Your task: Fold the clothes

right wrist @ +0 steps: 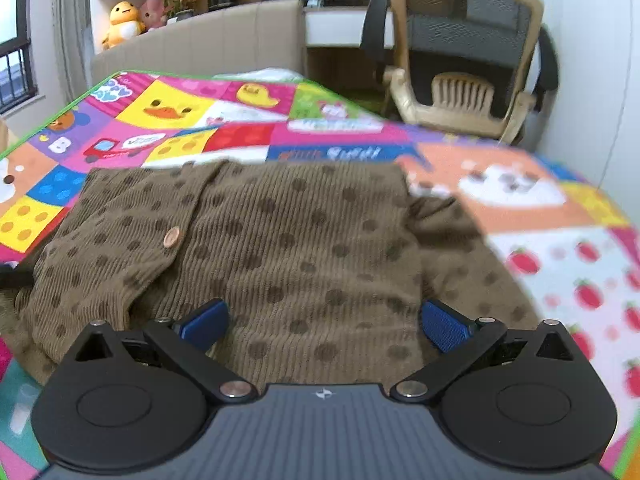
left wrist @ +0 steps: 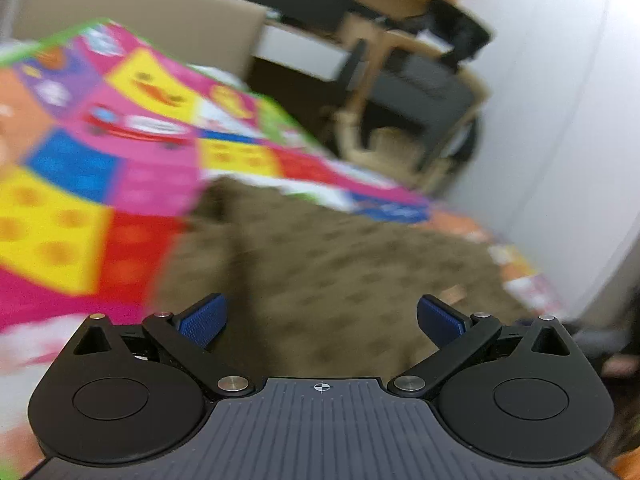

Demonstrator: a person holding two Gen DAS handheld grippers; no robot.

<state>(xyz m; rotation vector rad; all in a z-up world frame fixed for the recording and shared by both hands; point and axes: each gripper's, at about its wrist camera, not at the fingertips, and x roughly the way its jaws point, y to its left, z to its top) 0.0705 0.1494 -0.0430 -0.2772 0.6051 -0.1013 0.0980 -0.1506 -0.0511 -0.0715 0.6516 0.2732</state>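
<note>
Right gripper (right wrist: 324, 326) is hovering low over the near edge of the brown ribbed corduroy garment with darker polka dots (right wrist: 280, 248), blue-padded fingers (right wrist: 442, 326) spread wide, nothing between them. Left gripper (left wrist: 322, 320) is likewise gaping wide and empty, blue pads (left wrist: 204, 320) apart, pointing across the same brown garment (left wrist: 340, 256); its view is motion-blurred, so contact with the fabric cannot be judged. The garment is lying partly folded on the bright patchwork cartoon play mat (right wrist: 540, 216), one panel overlapping the front, a round copper-coloured button (right wrist: 172, 237) showing near the placket, and a loose part spilling out on the right side over the strawberry print. Beyond the garment, the mat's duck, truck and dog squares are running up to a green border. Behind the mat, a beige padded headboard (right wrist: 224, 40) is standing, with a yellow duck plush toy (right wrist: 122, 22) on the ledge above it, and a tan-framed black mesh office chair (right wrist: 468, 52) is sitting at the far right by the white wall.
</note>
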